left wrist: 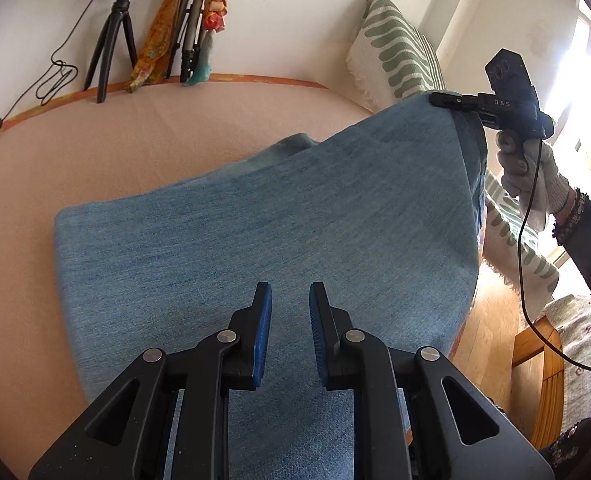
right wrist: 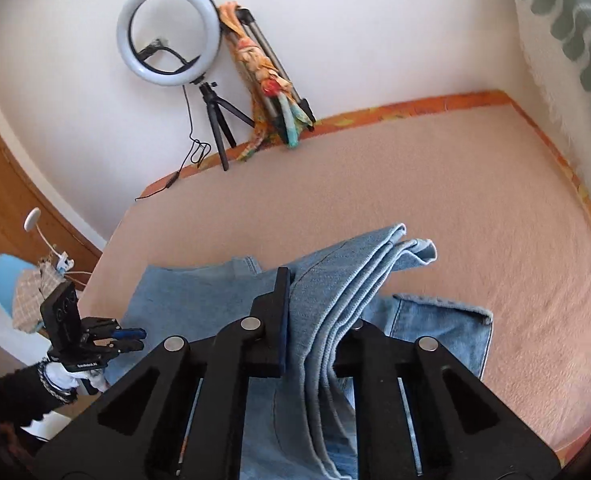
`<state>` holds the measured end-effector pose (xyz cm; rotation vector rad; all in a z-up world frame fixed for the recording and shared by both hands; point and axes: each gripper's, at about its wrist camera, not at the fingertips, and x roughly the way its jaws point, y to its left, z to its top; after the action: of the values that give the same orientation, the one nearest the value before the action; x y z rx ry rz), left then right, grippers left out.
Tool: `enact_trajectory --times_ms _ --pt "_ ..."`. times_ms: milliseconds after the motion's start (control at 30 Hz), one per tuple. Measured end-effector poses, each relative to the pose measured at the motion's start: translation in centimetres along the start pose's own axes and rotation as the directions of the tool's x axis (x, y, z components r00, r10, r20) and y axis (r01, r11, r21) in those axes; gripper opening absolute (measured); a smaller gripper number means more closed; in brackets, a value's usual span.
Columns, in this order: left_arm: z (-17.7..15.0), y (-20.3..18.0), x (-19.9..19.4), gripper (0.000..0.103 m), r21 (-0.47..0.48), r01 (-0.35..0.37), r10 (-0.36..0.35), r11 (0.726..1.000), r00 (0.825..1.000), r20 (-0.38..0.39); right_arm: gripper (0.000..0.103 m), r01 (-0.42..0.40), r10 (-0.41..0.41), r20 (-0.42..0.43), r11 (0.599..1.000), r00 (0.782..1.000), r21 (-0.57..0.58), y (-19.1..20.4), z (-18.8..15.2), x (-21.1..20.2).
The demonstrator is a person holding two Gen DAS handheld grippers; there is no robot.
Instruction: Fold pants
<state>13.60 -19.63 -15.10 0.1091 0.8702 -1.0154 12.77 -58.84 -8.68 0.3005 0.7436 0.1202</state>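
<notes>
Blue denim pants (left wrist: 275, 220) lie on a pink bed (left wrist: 115, 148). Their right end is lifted off the bed. My right gripper (left wrist: 445, 101) is shut on that raised end, seen at the upper right in the left wrist view. In the right wrist view the bunched leg hems (right wrist: 355, 280) are pinched between its fingers (right wrist: 281, 304), with the rest of the pants (right wrist: 199, 300) lying flat below. My left gripper (left wrist: 290, 312) is open and empty, just above the near part of the denim. It also shows at the left of the right wrist view (right wrist: 131, 340).
A ring light on a tripod (right wrist: 167, 32) and a folded tripod with a coloured scarf (right wrist: 267, 80) stand against the far wall. A green-patterned cushion (left wrist: 399, 44) leans at the bed's right end. A wooden floor (left wrist: 491, 320) and a chair (left wrist: 543, 364) lie right of the bed.
</notes>
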Motion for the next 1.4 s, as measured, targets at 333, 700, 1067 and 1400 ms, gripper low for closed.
enact_trajectory --times_ms 333,700,1067,1400 --pt "0.1 -0.2 -0.2 0.017 0.021 -0.04 0.039 0.999 0.999 0.027 0.034 0.073 -0.031 -0.18 0.97 0.983 0.231 -6.6 -0.9 5.7" --pt "-0.3 0.8 0.6 0.017 -0.026 -0.028 0.028 0.999 1.0 0.008 0.063 -0.075 0.081 -0.003 0.926 0.997 0.369 -8.7 -9.8 -4.6" --pt "-0.5 1.4 0.4 0.017 -0.066 -0.063 0.063 0.996 0.998 -0.002 0.072 -0.105 0.117 -0.037 0.964 0.992 0.243 -5.9 -10.9 -2.1" --pt "-0.7 2.2 -0.6 0.017 -0.073 -0.087 0.088 0.993 0.996 0.006 0.026 0.014 -0.001 -0.164 0.997 0.987 0.074 -2.6 -11.6 -2.3"
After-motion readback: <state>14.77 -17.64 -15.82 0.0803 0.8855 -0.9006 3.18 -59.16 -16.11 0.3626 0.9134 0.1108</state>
